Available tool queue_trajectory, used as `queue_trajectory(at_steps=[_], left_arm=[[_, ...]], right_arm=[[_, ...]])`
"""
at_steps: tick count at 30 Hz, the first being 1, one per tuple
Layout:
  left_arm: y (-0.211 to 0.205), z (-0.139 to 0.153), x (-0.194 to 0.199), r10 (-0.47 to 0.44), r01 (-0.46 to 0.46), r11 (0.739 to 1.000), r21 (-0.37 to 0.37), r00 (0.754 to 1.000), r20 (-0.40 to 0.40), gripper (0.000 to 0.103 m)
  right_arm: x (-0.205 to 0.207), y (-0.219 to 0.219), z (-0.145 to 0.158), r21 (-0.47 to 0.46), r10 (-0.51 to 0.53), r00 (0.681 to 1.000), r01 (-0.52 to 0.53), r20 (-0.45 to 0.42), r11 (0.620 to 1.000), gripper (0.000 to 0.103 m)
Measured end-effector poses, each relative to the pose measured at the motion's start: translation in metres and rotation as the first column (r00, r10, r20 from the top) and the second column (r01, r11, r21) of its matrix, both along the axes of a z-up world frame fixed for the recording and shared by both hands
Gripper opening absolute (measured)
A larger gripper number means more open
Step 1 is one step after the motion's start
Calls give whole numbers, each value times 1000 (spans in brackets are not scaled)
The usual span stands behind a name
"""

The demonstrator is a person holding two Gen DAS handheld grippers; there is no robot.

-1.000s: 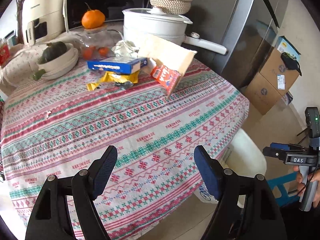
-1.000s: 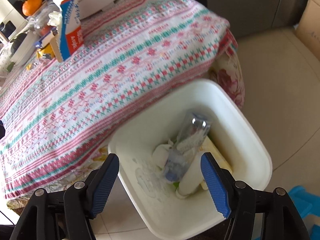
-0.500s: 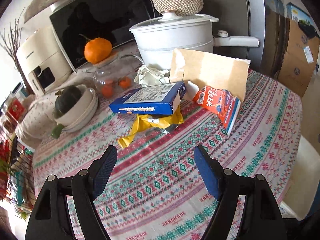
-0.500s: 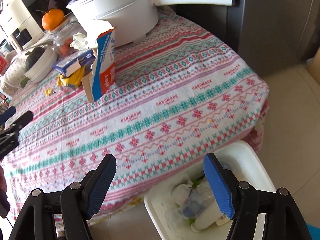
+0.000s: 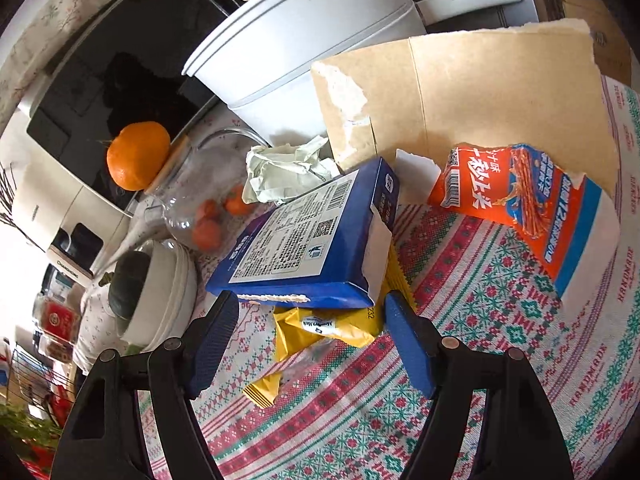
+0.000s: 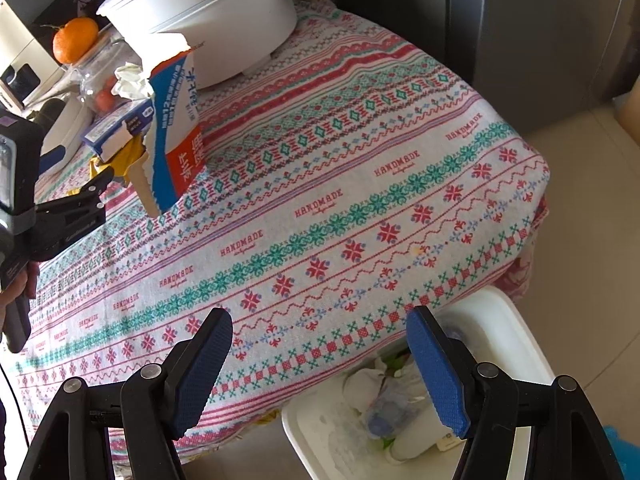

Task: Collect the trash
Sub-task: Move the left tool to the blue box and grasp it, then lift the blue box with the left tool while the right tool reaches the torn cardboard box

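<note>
On the patterned tablecloth [image 5: 500, 320] the trash lies in a pile: a blue box [image 5: 312, 232] on top of a yellow wrapper [image 5: 332, 326], a torn orange and blue carton [image 5: 520, 200] and crumpled paper [image 5: 284, 168]. My left gripper [image 5: 309, 306] reaches the pile and its jaws are closing. The box's near edge and the wrapper lie between its fingers, and the pads are not touching them. My right gripper [image 6: 319, 320] stands open and holds nothing, over the table's edge. Below it is a white bin [image 6: 516, 344] with a bottle [image 6: 388, 412] and paper inside.
Just behind the pile stands a white pot [image 5: 304, 40] with a long handle. An orange [image 5: 138, 156] sits on a glass jar [image 5: 192, 196], beside a bowl [image 5: 168, 292] with a dark squash. A grey fridge [image 6: 540, 20] rises behind the table.
My left gripper has moved in across the table to the trash pile and rolled; the blue box now lies between its fingers. My right gripper has drifted from above the bin to the table's edge.
</note>
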State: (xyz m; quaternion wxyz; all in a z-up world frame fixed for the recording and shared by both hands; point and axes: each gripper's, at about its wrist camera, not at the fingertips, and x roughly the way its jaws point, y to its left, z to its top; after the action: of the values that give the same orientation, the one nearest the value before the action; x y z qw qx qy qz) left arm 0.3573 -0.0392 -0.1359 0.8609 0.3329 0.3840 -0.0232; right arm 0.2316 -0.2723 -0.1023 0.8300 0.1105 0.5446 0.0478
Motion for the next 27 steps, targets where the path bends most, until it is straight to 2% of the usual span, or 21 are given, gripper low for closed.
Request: queue_trajectory(at_steps=[2,5,7,9,10,14,17,19,22,27], left_arm=[[-2,-3,5,-15,15,999,28,1000,8,74],[-7,-6,10,-49,48,997,62,999,13,65],[-11,-7,11,-71,69,993,92,997,10,50],[-14,-5,10,-89,86,990,114,996,23,40],[-13,-1,8,-92,88,991,105,995,31,39],[-1,27,-3,-73,75,997,-34,996,56,36],[17,54,-15,-29,40,981,-191,998,59,35],[31,71,-25,5,11,954,-298,998,55,34],[51,92,-45,56,-30,893,-450,997,44,32],[89,111,-80,157,-129,754,-644,988,-14,29]], right_arm=[[1,0,-2,10,0,1000,0,-10,1000,76],[3,1,-5,15,4,1000,-4,-24,1000,76],[4,4,-8,6,9,999,-9,-30,1000,76],[5,6,-9,2,13,999,-13,-35,1000,76],[5,8,-10,1,15,999,-15,-36,1000,76],[7,9,-13,-8,20,999,-20,-38,1000,76],[7,10,-14,-10,18,999,-18,-40,1000,76],[7,11,-13,-8,18,999,-18,-38,1000,76],[8,14,-12,-6,17,999,-17,-34,1000,76],[8,22,-11,-6,20,999,-21,-26,1000,77]])
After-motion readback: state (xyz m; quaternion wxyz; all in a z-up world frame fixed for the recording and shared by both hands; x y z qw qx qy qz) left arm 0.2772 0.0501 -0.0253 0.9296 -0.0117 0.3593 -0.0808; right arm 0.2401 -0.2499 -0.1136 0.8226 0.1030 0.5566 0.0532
